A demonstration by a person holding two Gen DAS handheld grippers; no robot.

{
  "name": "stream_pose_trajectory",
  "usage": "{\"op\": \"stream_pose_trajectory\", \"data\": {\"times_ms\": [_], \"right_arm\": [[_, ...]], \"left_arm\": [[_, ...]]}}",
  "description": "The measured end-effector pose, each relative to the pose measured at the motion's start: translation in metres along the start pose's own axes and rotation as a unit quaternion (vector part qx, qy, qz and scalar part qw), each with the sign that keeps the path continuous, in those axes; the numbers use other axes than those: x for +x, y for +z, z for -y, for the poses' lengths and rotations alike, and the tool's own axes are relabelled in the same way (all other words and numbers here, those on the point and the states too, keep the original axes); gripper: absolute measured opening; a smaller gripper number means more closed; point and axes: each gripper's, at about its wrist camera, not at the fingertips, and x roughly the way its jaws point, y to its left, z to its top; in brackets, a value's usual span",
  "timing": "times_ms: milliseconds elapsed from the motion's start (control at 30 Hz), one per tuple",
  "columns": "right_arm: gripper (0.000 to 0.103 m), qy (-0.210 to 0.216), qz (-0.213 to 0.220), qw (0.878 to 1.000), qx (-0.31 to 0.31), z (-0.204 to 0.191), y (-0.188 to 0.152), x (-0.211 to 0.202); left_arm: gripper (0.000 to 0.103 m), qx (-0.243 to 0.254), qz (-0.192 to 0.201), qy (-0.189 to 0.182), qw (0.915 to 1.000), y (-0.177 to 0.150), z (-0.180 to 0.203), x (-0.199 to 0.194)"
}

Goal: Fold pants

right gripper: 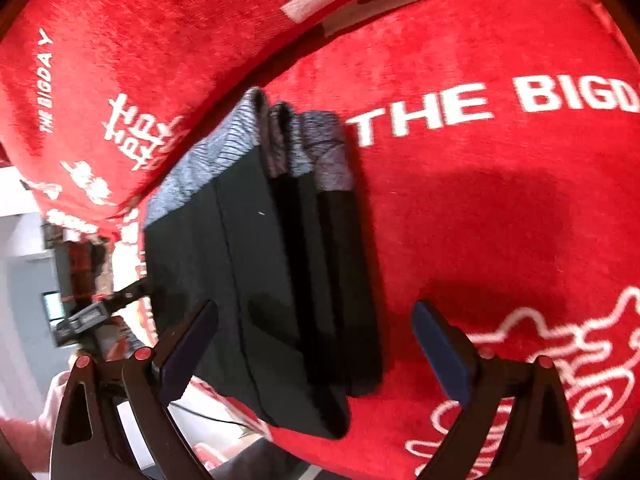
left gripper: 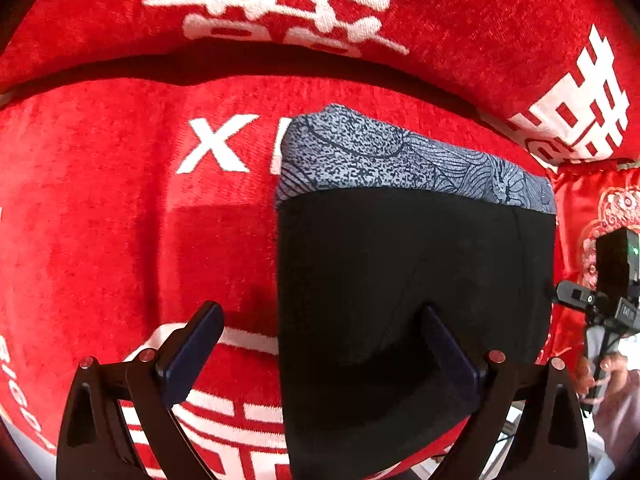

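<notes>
- Your left gripper (left gripper: 320, 344) has its fingers (left gripper: 192, 344) spread wide and grips nothing; the right-hand finger sits over the near edge of the pants (left gripper: 416, 280), though contact cannot be confirmed.
- Your right gripper (right gripper: 316, 340) is likewise wide open and empty, straddling the near end of the folded bundle.
- The pants (right gripper: 256, 272) lie folded into a compact stack, black legs layered, grey patterned waistband (right gripper: 236, 136) at 12 o'clock. Judgement: folding looks essentially complete, hence both grippers released.
- The surface is a red plush cover (right gripper: 500, 220) with white lettering, seemingly a sofa seat; a matching cushion (left gripper: 480, 32) rises at 12 o'clock.
- Beyond, a pale room is glimpsed at 9 o'clock in the right view; details are unclear.
</notes>
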Motion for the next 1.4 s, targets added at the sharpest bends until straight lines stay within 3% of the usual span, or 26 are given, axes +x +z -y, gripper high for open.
{"op": "stream_pose_trajectory", "data": {"times_ms": [133,433,567,700,767,800,833,900,967,1133,1400], "right_arm": [[0.099,0.055,-0.021,0.998,-0.02,-0.003,0.012,0.017],[0.102,0.088,-0.036,0.994,-0.048,0.001,0.024,0.034],[0.103,0.102,-0.036,0.993,-0.037,0.005,0.024,0.034],[0.102,0.121,-0.038,0.992,-0.018,0.017,0.025,0.03],[0.102,0.114,-0.041,0.993,-0.008,0.016,0.027,0.03],[0.102,0.106,-0.042,0.993,-0.005,0.014,0.028,0.031],[0.099,0.098,-0.04,0.994,-0.006,0.011,0.028,0.031],[0.078,0.074,-0.038,0.997,-0.001,0.01,0.026,0.03],[0.06,0.097,-0.029,0.994,0.029,0.02,0.024,0.024],[0.053,0.117,-0.019,0.992,0.035,0.012,0.018,0.01],[0.053,0.15,-0.039,0.987,0.035,-0.007,-0.01,-0.006]], "left_arm": [[0.099,0.009,-0.009,-0.029,0.9995,0.006,0.001,0.01],[0.103,0.013,-0.016,-0.059,0.9981,0.013,0.0,0.03],[0.103,-0.026,-0.03,-0.099,0.9943,0.011,-0.014,0.037],[0.103,-0.019,-0.023,-0.09,0.9955,0.01,-0.009,0.034],[0.096,-0.01,-0.004,-0.085,0.9963,0.007,-0.004,0.029],[0.082,-0.002,0.011,-0.091,0.9958,0.005,0.002,0.025],[0.074,0.004,0.022,-0.094,0.9953,0.003,0.005,0.019],[0.066,0.015,0.04,-0.082,0.9957,-0.002,0.013,0.01],[0.062,0.013,0.051,-0.076,0.9958,-0.005,0.017,0.002],[0.058,0.023,0.067,-0.071,0.995,-0.012,0.027,-0.023],[0.058,0.027,0.074,-0.058,0.9952,-0.039,0.03,-0.062]]}}
